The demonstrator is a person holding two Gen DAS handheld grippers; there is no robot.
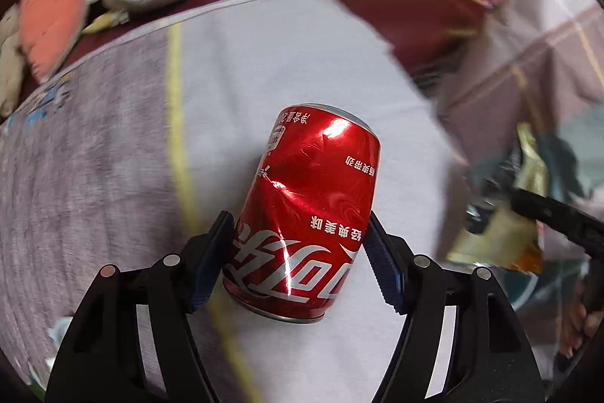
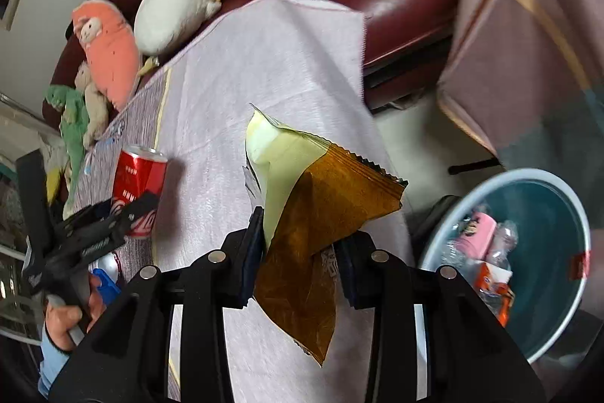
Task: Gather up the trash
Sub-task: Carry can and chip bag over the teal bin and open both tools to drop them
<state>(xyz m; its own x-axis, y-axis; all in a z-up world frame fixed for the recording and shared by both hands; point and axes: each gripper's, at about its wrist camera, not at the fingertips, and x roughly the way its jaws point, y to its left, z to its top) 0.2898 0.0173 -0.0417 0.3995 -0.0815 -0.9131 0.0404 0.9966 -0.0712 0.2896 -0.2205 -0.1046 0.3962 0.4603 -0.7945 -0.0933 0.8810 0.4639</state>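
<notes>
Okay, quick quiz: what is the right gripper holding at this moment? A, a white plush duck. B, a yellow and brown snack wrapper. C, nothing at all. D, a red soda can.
B: in the right wrist view the right gripper has its jaws closed on the yellow and brown snack wrapper, lifted over the cloth-covered table, while the red soda can sits in the left gripper.

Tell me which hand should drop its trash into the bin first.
Right. The right gripper holds the snack wrapper with the bin just beside it. The left gripper grips the red can over the cloth, farther from the bin.
</notes>
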